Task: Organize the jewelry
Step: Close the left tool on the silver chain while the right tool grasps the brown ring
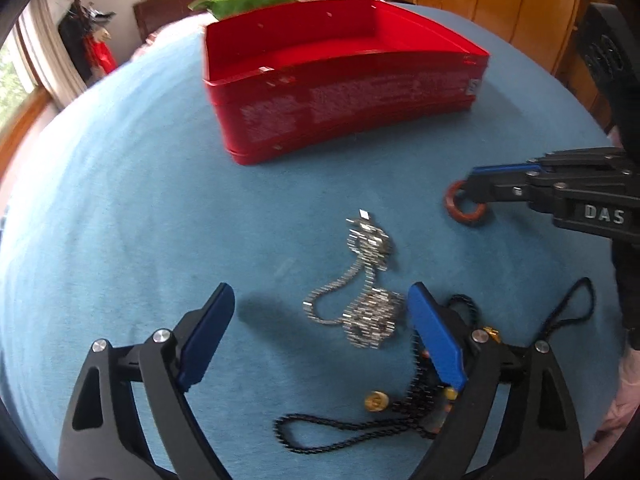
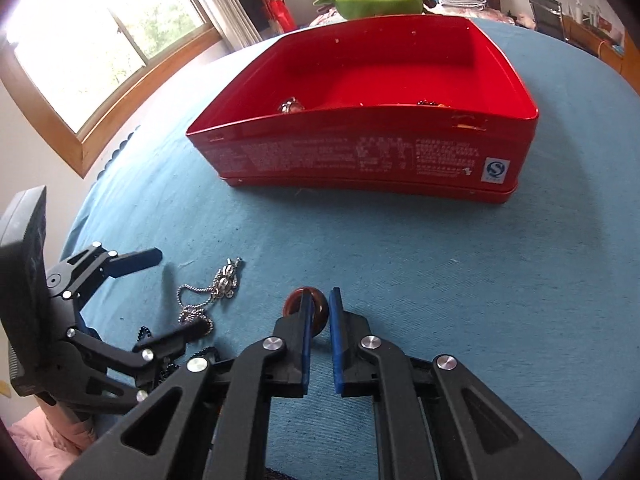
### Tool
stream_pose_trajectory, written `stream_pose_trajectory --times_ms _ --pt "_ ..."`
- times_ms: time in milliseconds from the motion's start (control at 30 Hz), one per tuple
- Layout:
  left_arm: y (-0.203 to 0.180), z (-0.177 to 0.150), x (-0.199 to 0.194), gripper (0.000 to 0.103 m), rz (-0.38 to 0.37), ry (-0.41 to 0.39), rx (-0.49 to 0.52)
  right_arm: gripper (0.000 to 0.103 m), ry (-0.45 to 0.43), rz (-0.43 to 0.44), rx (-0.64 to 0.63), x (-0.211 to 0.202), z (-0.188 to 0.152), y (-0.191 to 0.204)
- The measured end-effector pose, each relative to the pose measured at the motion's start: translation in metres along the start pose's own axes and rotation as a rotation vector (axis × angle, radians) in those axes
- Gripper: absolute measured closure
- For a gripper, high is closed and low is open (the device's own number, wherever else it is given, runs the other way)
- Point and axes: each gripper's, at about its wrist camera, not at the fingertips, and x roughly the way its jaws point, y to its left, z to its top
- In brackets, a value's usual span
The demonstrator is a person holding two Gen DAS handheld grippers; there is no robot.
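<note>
A few pieces already lie in the far red tin [image 2: 360, 148]. Your right gripper [image 2: 320, 312] has clamped the ring [image 2: 294, 300]; your left gripper [image 1: 320, 320] gapes, empty, over the silver chain [image 1: 360, 280], with the black necklace [image 1: 340, 428] still near.

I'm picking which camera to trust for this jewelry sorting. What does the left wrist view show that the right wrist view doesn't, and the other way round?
Only the left wrist view shows the black cord necklace spread out with its gold bead.

Only the right wrist view shows inside the red box, where small pieces already lie by the near wall.

Both show the blue cloth, the silver chain, and the right gripper shut on the brown ring. Both also show the left gripper open above the chain.
</note>
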Motion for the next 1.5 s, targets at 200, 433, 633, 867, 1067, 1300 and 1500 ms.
stream_pose_trajectory --times_ms 200,433,633,867,1067,1300,1500 --pt "-0.001 -0.001 0.005 0.033 0.010 0.010 -0.016 0.095 0.004 0.005 0.004 0.005 0.003 -0.001" --pt "0.006 0.001 0.001 0.094 -0.021 -0.005 -0.050 0.095 0.007 0.014 0.012 0.005 0.004 -0.004" --pt "0.023 0.007 -0.011 0.094 -0.106 -0.059 -0.141 0.095 0.007 0.021 0.016 0.005 0.004 -0.004" --pt "0.016 0.033 -0.009 0.094 -0.166 -0.079 -0.214 0.095 0.012 0.031 0.024 0.007 0.004 -0.007" --pt "0.017 0.031 0.012 0.086 -0.107 -0.022 -0.224 0.092 0.008 0.035 0.032 0.003 0.004 -0.010" --pt "0.014 0.024 -0.003 0.046 -0.082 -0.065 -0.189 0.092 0.011 0.039 0.029 0.002 0.003 -0.007" --pt "0.008 0.019 0.009 0.048 -0.038 -0.011 -0.184 0.092 0.013 0.039 0.031 0.001 0.003 -0.005"
